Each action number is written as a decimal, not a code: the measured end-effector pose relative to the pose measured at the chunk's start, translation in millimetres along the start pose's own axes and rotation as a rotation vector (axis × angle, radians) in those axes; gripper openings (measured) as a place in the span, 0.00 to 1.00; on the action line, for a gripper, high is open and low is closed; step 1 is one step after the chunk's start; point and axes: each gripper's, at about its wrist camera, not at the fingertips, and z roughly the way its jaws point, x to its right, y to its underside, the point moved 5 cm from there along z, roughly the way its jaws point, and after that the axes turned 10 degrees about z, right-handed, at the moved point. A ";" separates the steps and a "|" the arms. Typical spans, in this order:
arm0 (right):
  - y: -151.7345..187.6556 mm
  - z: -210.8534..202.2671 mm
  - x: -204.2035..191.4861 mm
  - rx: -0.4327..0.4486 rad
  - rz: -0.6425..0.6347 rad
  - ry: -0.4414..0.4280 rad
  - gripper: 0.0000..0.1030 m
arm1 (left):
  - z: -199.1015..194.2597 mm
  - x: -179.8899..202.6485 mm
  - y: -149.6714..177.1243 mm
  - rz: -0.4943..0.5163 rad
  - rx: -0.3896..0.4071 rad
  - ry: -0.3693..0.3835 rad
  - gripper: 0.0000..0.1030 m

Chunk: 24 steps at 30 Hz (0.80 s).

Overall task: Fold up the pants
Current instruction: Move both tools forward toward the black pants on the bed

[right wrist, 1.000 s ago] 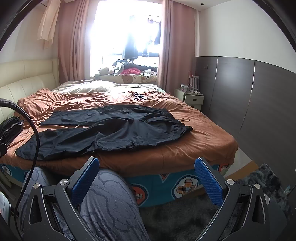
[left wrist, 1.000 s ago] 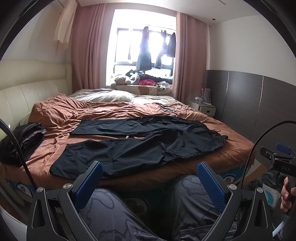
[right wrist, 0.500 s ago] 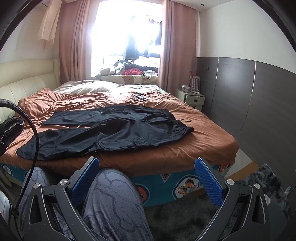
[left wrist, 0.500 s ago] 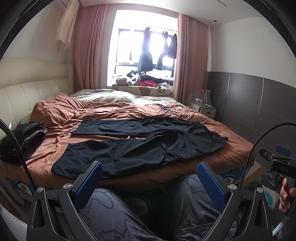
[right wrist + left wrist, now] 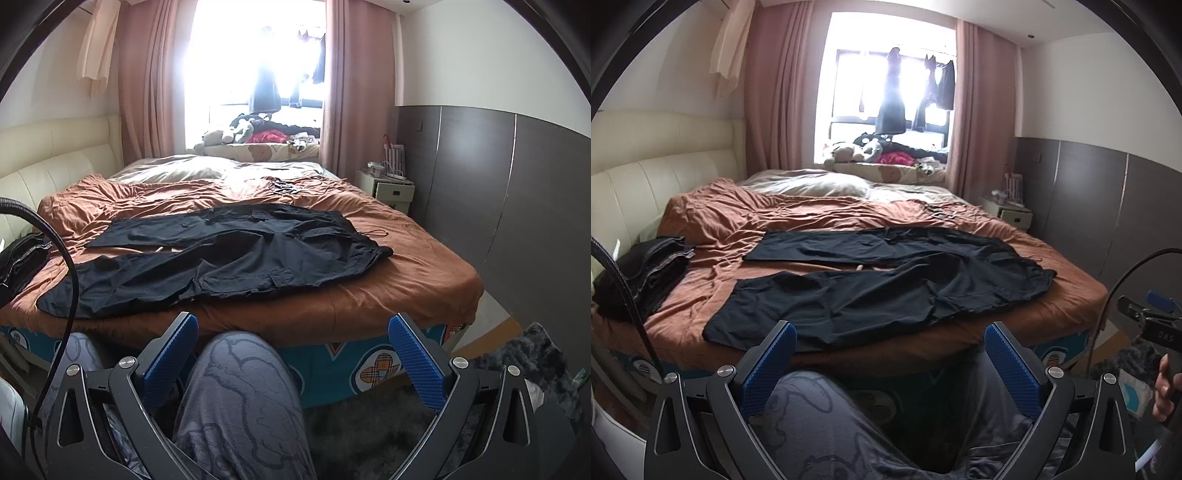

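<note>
Two grippers hang low in front of the bed [image 5: 1071,291], both with jaws spread wide and nothing between them: the left gripper [image 5: 889,363] and the right gripper [image 5: 293,356] each sit over the person's knees [image 5: 243,369], short of the mattress edge. Black pants [image 5: 886,288] lie unfolded on the rust-brown bedcover, near the front edge, with the waist to the right and the two legs running left. The far leg lies flat and straight; the near leg angles toward the near-left corner, and a strip of bedcover shows between them. A cord from the waist trails onto the cover at the right. A dark folded pile [image 5: 646,273] rests at the left edge of the bed, apart from the pants. Beyond lie a pillow [image 5: 812,182], a window [image 5: 890,92] with hanging clothes, pink curtains, and a nightstand [image 5: 391,190] at the far right. In the left view the right hand [image 5: 1163,384] shows at the right border, holding its tool. Compared with a second ago, little differs: the pants lie as they did, both grippers are just as open, and the views have only tipped slightly, so the bed sits a touch higher in the frame.
</note>
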 end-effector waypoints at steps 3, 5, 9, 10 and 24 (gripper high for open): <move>-6.0 4.0 0.1 -0.003 0.005 0.000 1.00 | 3.9 -9.8 0.1 -0.008 -0.009 -0.024 1.00; -9.5 5.5 0.0 -0.003 0.012 -0.007 1.00 | 7.8 -17.0 0.4 -0.018 -0.020 -0.032 1.00; -17.0 14.1 0.8 -0.018 0.026 -0.020 1.00 | 15.3 -31.1 0.8 -0.033 -0.040 -0.071 1.00; -18.3 16.2 0.4 -0.020 0.026 -0.022 1.00 | 17.8 -35.3 0.6 -0.041 -0.045 -0.076 1.00; -36.0 64.8 -8.0 -0.059 0.037 -0.047 1.00 | 58.0 -81.7 1.8 -0.098 -0.096 -0.109 1.00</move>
